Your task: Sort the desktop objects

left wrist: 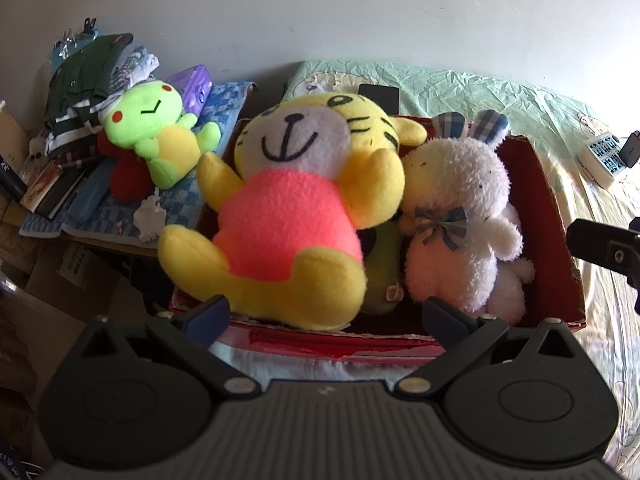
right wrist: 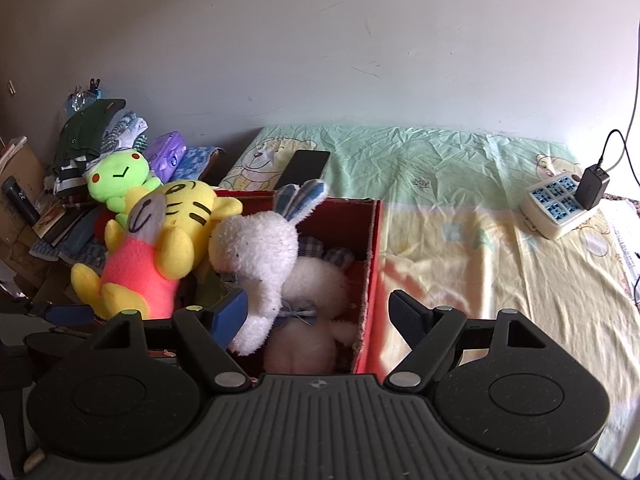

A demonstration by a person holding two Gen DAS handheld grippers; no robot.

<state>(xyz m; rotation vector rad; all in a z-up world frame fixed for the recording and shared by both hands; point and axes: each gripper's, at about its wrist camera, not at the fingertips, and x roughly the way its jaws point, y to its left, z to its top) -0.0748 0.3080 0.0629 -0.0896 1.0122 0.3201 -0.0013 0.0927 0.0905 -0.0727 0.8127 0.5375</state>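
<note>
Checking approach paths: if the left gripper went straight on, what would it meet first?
Probably the yellow tiger toy lying in the red box; the open left gripper points at its lower body, though depth is unclear.

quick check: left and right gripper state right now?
Left gripper: open, holding nothing; the yellow plush tiger in a pink shirt lies just ahead.
Right gripper: open, empty, over the red cardboard box.

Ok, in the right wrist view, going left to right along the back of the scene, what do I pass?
Clothes pile → green frog toy → purple case → black phone → power strip with its black charger.
</note>
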